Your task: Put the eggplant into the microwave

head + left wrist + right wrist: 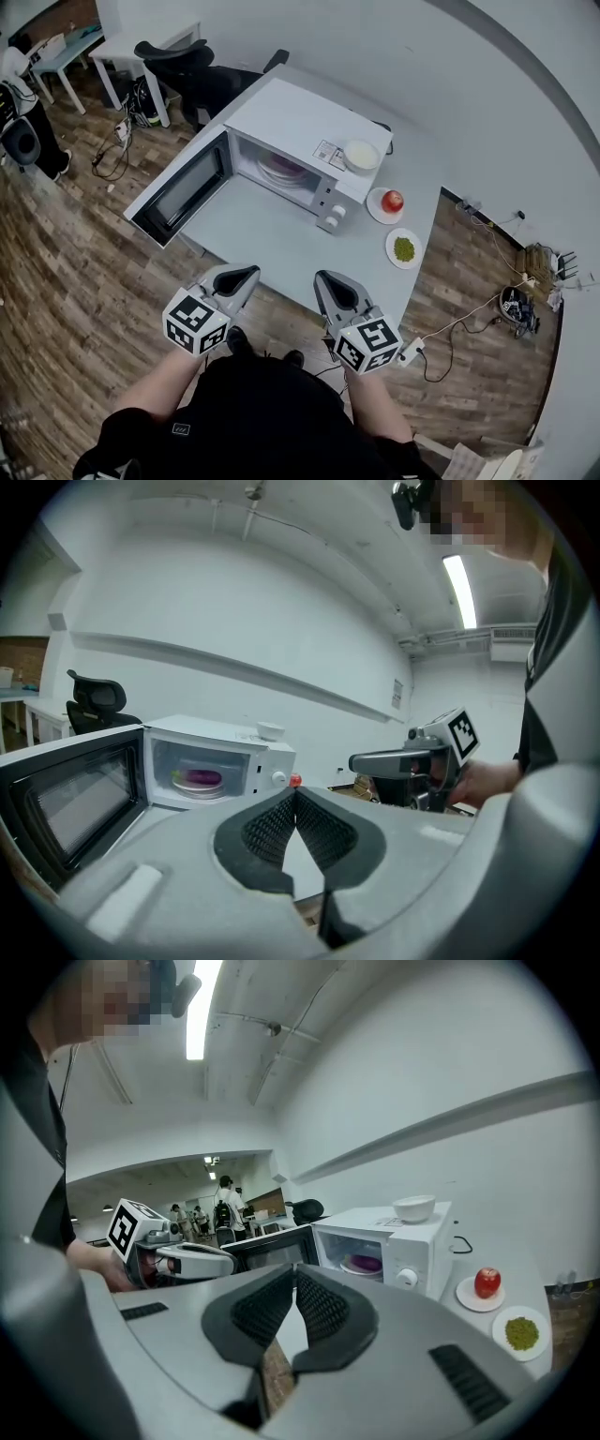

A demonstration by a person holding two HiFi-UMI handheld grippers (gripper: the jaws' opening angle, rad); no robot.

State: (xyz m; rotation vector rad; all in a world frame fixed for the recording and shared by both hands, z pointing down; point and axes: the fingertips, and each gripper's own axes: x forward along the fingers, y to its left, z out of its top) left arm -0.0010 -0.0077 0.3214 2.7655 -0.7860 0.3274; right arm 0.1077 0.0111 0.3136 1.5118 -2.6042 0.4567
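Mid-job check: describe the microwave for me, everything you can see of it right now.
The microwave is a white box standing upright on the grey table. Its door, with a dark window, is swung wide open to the left in the head view. Two round knobs sit on the front panel at the right. Inside, a purple eggplant lies on a pale plate. A white bowl and a label are on its top.
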